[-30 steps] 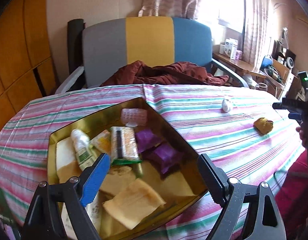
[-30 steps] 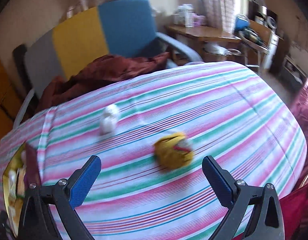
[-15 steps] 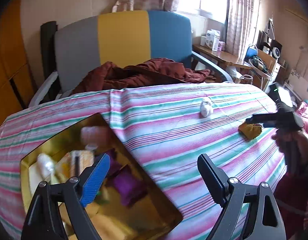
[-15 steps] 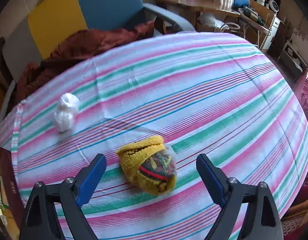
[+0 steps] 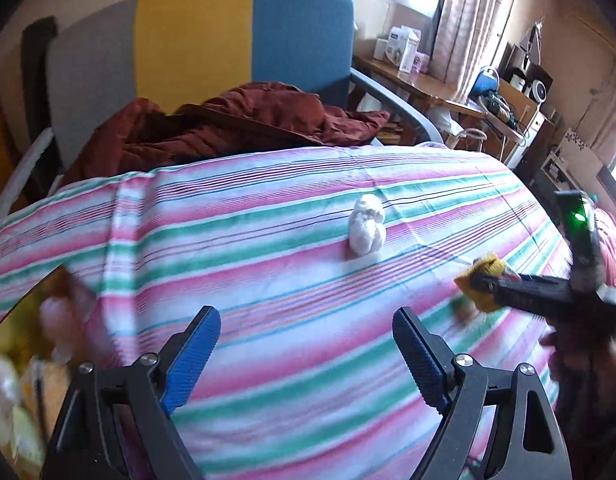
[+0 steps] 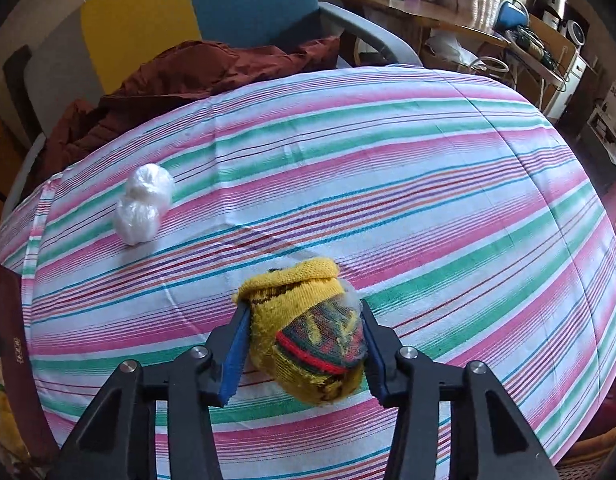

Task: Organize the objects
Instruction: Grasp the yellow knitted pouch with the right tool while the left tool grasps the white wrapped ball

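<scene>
1. Now, through the right wrist camera, I see my right gripper (image 6: 304,350) clenched on a rolled yellow sock bundle (image 6: 308,332) with a red and green patterned end; its jaws have just been closing, and both blue pads press the bundle's sides.
2. The bundle seems to rest on the counter (image 6: 428,184), which is covered in a cloth striped pink, green and white. I cannot tell whether it has lifted at all.
3. I hold it across its middle, probably because the knit is soft and a grip nearer an end could let it slip or unroll.
4. A white wrapped bundle (image 6: 145,204) lies apart from it, further back and to the left on the cloth.
5. In the left wrist camera, my left gripper (image 5: 306,354) hangs above bare cloth with its jaws released and nothing between them.
6. It points toward that white bundle (image 5: 366,229), which I judge to be its next pick.
7. A gold tin (image 5: 16,320) of packets sits at the left edge, blurred; I take it for the place where loose things are gathered.
8. Beyond the counter stands a grey, yellow and blue chair (image 5: 196,36) with a dark red jacket (image 5: 228,124) heaped on it.
</scene>
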Demonstrator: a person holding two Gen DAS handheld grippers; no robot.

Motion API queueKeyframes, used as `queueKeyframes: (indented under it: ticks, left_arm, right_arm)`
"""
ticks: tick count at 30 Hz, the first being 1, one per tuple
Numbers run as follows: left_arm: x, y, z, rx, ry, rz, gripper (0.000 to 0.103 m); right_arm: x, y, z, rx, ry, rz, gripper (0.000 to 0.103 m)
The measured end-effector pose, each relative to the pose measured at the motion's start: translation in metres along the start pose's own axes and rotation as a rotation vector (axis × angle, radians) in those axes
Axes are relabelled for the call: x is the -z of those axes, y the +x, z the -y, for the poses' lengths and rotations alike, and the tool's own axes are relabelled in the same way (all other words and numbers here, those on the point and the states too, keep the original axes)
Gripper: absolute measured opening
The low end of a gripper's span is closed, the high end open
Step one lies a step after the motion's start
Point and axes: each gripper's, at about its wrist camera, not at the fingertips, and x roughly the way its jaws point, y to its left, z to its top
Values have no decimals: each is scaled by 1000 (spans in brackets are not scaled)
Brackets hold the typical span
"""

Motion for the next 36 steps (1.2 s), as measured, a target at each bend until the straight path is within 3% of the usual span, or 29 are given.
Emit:
queueKeyframes:
  ticks: [6,16,17,19,20,23,36]
  left_arm:
    - [-33,56,28,4,71,-34,79]
    - [-71,130,61,-12,187,-70,78]
    - [-72,138,62,-18,194,-80,73]
    - [-74,157,62,-12,201,-125,44]
    - [-74,163,61,-10,198,-139,37]
    - [-69,153,58,23,168,-127,36]
    - [12,59,37,-25,77,-70,36]
  right_arm:
    - [-2,0,-1,-25,-16,6,49]
    - [-2,2,-7,-50,-43,-2,50]
    - [-3,2,-7,-44,-45,-1,50]
    - [-2,2,-7,-35,-48,3,50]
    - [-2,2,-6,-38,-49,4,50]
    - [-2,1,-6,-43,-53,5,50]
    - [6,3,-34,-99,-182,-14,49]
